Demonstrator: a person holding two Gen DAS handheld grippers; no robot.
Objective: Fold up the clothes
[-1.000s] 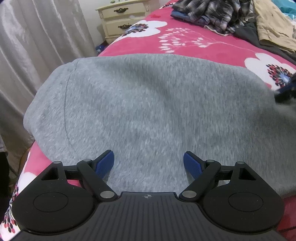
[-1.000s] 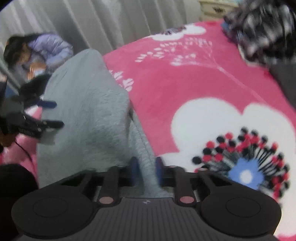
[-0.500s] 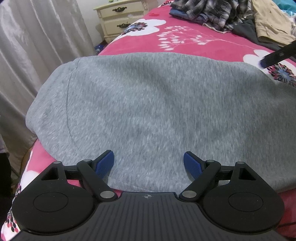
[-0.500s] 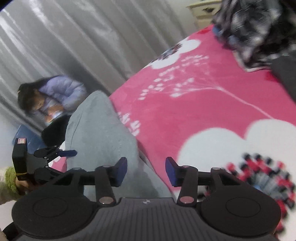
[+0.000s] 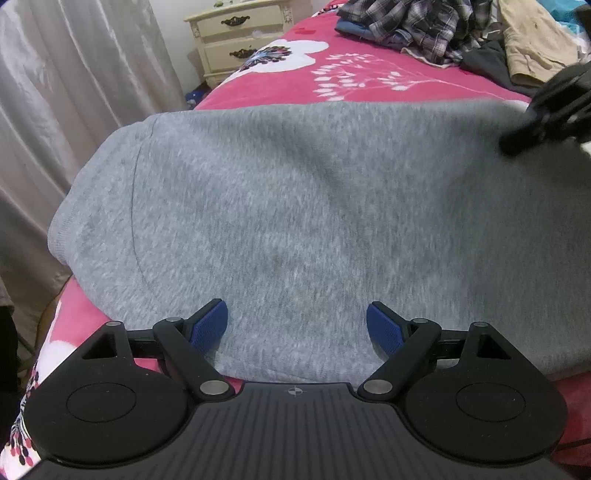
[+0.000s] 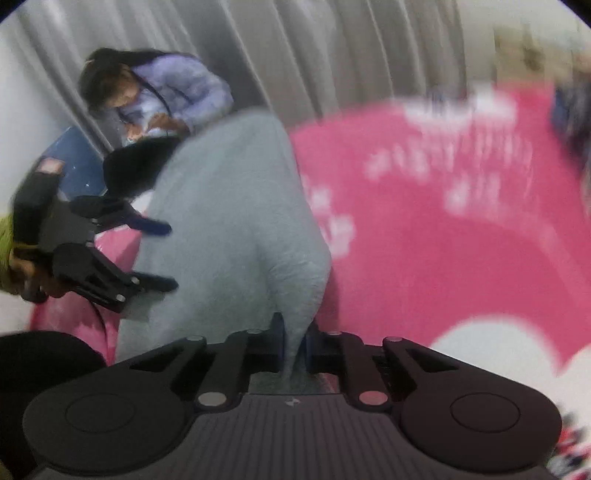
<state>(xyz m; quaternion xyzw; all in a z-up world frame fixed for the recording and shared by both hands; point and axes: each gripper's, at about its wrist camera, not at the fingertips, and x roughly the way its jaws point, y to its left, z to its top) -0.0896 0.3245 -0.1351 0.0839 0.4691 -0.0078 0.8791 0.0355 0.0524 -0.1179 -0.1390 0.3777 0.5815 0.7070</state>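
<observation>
A grey sweatshirt [image 5: 295, 206] lies spread over the near end of a pink floral bed cover [image 5: 369, 81]. My left gripper [image 5: 295, 325] is open just above the garment's near hem, blue pads [image 5: 208, 326] wide apart with nothing between them. The right gripper [image 5: 546, 114] shows blurred at the sweatshirt's far right edge. In the right wrist view my right gripper [image 6: 295, 339] is shut on a raised fold of the grey sweatshirt [image 6: 236, 221]. The left gripper [image 6: 166, 256] hovers open at the cloth's left side, held by a hand.
A cream nightstand [image 5: 240, 40] stands past the bed's far left corner beside pale curtains [image 5: 74, 92]. A pile of plaid shirts [image 5: 424, 26] and a khaki garment [image 5: 532, 40] lie at the far end. A person in a lilac jacket [image 6: 166, 88] sits by the curtains.
The right gripper held the sweatshirt's edge, opened and lifted half a second ago, and is now shut on the grey cloth again. The left gripper has stayed open and nearly still.
</observation>
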